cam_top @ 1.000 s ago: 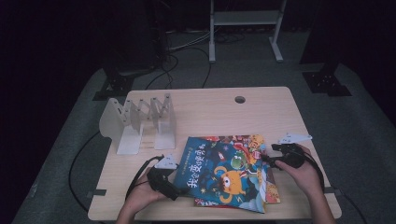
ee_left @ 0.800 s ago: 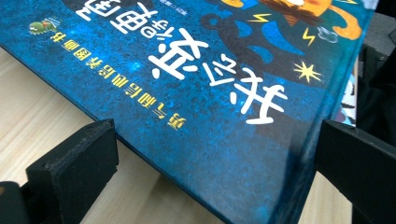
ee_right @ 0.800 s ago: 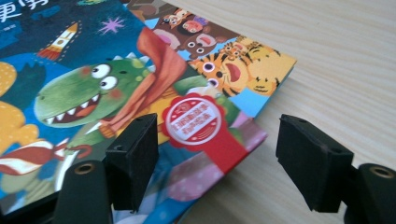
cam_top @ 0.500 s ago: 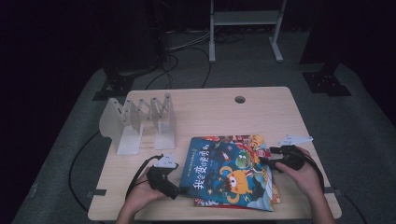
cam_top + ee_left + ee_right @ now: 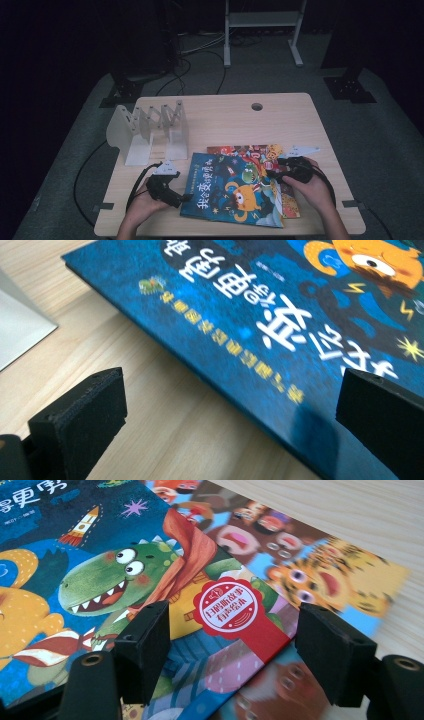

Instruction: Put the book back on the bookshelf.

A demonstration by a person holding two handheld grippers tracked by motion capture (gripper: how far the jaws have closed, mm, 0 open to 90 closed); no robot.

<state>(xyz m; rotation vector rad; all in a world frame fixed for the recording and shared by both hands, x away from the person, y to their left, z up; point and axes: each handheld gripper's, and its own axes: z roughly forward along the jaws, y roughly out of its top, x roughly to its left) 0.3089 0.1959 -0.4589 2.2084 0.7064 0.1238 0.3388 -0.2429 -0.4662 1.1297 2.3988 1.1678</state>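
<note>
Both hands have slid the blue picture book (image 5: 232,190) slightly rightward across the desk (image 5: 240,120), over the second book (image 5: 260,152). Left tongs (image 5: 182,198) stand spread at its near-left edge; right tongs (image 5: 272,175) straddle its right edge, jaws apart, not pinching.

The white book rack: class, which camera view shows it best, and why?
The high view: the white book rack stands whole at the table's left, all dividers visible. The left gripper view catches just a white corner of it. The right gripper view looks at the books instead.
</note>
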